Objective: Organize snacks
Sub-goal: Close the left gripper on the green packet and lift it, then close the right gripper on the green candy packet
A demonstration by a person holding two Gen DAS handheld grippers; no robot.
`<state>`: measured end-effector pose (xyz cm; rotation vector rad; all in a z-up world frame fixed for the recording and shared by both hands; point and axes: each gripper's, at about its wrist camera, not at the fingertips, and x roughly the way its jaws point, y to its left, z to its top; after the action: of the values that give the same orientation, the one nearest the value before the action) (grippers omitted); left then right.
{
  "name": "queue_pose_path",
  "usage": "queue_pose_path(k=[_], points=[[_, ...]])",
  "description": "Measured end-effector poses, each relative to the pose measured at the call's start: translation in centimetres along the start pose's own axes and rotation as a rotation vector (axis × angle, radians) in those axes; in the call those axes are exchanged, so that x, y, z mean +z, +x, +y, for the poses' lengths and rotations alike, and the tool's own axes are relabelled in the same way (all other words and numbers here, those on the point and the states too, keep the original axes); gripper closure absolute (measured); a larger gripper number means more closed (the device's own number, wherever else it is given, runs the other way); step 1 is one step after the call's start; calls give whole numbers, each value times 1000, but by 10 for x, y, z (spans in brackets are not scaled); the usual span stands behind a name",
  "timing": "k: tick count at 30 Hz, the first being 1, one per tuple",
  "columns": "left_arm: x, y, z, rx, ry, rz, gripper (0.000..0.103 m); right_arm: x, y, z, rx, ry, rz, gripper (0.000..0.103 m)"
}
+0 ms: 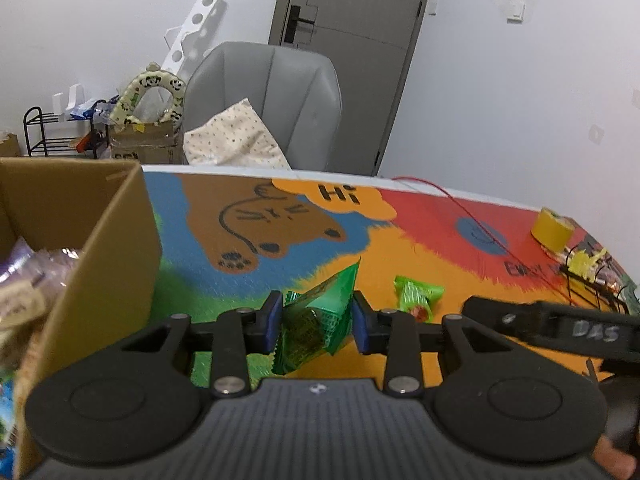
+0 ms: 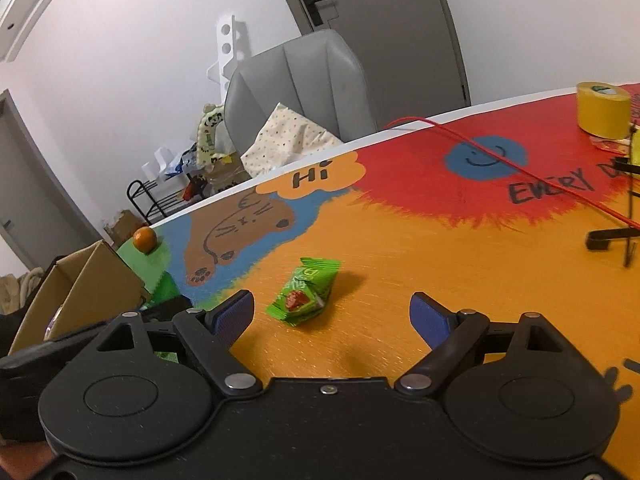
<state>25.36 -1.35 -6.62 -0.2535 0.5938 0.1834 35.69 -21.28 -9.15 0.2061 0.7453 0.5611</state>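
The cardboard box (image 1: 100,248) at the left was cut off by the frame edge, and the pale wrapped packets inside it were too blurred to name. At the far right, a black wire frame and some yellow scraps beside the yellow tape roll (image 1: 554,228) were hard to make out.

The left gripper (image 1: 316,322) was clamped on a crinkled, translucent dark green snack packet (image 1: 320,320), its blue pads pressing the wrapper from both sides; the packet's pointed corner stuck up beyond the fingertips and its lower end hung toward the mat.

The right gripper (image 2: 332,316) had its fingers spread wide with nothing between them. A lighter green snack packet (image 2: 306,292), glossy with a red picture, lay flat on the orange part of the painted mat (image 2: 400,272), just beyond the fingertips and nearer the left one. A small orange (image 2: 144,239) sat far left by the box.
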Motion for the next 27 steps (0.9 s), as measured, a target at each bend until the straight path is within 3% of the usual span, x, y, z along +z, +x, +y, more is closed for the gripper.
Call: queue_pose_path(k=[9, 15, 19, 22, 27], points=[[12, 3, 7, 19, -19, -36, 69, 6, 28, 16, -18, -13, 26, 18], [15, 10, 12, 38, -37, -41, 69, 5, 47, 26, -40, -30, 51, 26], [16, 14, 17, 49, -54, -46, 69, 1, 55, 31, -85, -56, 50, 42], [16, 16, 20, 53, -62, -36, 69, 1, 55, 30, -83, -58, 64, 75], [15, 7, 19, 46, -59, -47, 69, -4, 44, 23, -55, -32, 52, 77]])
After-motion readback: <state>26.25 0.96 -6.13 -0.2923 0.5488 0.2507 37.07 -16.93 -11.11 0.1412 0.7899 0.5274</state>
